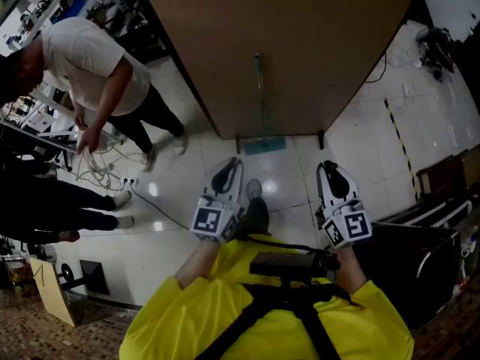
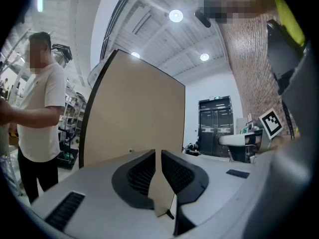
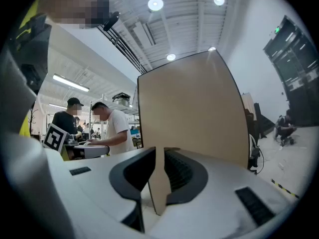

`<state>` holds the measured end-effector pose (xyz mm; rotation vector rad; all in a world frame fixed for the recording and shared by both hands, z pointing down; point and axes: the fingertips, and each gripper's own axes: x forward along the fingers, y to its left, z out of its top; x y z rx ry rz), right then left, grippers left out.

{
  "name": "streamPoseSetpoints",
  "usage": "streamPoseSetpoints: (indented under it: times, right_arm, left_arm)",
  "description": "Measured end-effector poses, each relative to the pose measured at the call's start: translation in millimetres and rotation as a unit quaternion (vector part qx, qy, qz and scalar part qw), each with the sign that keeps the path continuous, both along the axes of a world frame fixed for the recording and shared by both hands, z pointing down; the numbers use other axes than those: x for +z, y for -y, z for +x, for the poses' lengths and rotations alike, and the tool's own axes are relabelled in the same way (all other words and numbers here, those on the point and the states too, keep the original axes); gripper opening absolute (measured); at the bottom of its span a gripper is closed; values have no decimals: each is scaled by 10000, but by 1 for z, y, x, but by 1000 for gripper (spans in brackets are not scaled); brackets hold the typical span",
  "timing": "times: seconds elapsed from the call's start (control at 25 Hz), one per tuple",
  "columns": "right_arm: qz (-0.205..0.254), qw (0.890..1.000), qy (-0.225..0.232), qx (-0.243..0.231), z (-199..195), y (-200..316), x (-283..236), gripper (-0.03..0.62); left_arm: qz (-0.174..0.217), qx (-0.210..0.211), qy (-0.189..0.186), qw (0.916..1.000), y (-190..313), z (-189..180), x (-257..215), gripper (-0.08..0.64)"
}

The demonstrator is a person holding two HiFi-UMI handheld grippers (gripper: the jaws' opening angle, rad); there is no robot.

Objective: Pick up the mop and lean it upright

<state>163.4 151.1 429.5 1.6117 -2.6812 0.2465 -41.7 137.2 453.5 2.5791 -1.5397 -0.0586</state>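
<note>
The mop (image 1: 259, 96) stands upright against a large brown board (image 1: 285, 43), its thin greenish handle on the board's face and its flat teal head (image 1: 263, 145) on the tiled floor. In the head view my left gripper (image 1: 228, 172) and right gripper (image 1: 331, 177) are held close to my body, both pointing toward the board and well short of the mop. Each gripper's jaws stand a narrow slit apart with nothing between them. The left gripper view (image 2: 157, 156) and the right gripper view (image 3: 160, 153) show only the board beyond the jaws, not the mop.
A person in a white T-shirt (image 1: 94, 70) bends over a tangle of cables (image 1: 97, 167) at the left. Another person's dark legs (image 1: 60, 212) lie along the left edge. A dark cabinet (image 1: 420, 257) stands at my right, with striped floor tape (image 1: 397, 137) behind it.
</note>
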Motion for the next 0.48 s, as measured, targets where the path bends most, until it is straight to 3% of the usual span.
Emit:
streamPoseSetpoints:
  times: [0.32,0.4,0.48]
  right_arm:
    - [-87,9998,-153,-65,-44,171,6,60]
    - [-142,9996,-199,-142,-63,205,12,121]
    - [-226,9993,-288,-116,-77,238,22,133]
  left_arm:
    - [-264,57,8,9996,159,-30,-4,32]
    - [-315,49,77,9995,187,-42,-1,32]
    - [-367,67,137,9992,211,-52,5,32]
